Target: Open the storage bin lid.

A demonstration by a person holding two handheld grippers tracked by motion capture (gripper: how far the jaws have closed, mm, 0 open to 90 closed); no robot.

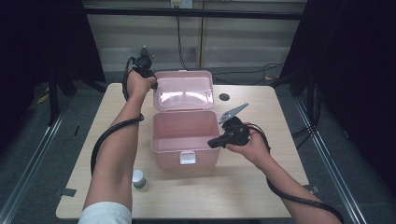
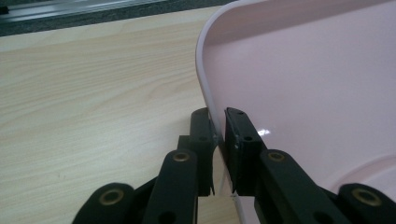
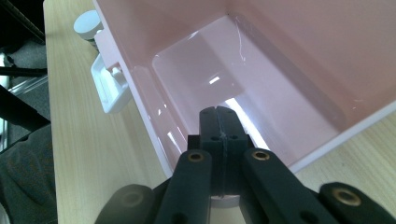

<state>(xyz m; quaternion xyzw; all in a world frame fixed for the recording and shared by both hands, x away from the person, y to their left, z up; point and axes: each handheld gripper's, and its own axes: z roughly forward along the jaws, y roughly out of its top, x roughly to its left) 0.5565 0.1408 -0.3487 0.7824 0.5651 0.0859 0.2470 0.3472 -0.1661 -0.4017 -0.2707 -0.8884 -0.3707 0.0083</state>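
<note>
The person's left forearm (image 1: 114,163) enters nearest the high view's camera and runs up past the left side of the pink box (image 1: 186,140), the landmark for all positions below. A small white-capped jar (image 1: 138,178) stands on the table (image 1: 261,186) just off the box's front-left corner, untouched.

Left to right:

1. The left gripper (image 2: 218,122) is at the lid's rear-left corner. Its jaws pinch the thin edge of the lid (image 2: 303,93), one pad outside the rim and one inside, with only the rim's thickness between them.
2. The lid (image 1: 183,90) stands raised behind the box body, its inner face turned toward the camera. The box is therefore already open; the white latch (image 1: 187,157) hangs free on the front wall.
3. The box interior (image 3: 243,74) is bare (no contents visible in the right gripper view).
4. The right gripper (image 3: 218,122) hovers at the box's right rim, pointing inward. Its jaws are pressed together and carry nothing.

Status, judged from the above: opening is complete and the lid is being held up. Whether loading follows is not certain; if so, the jar remains outside the box, and the right gripper must first spread its jaws.
</note>
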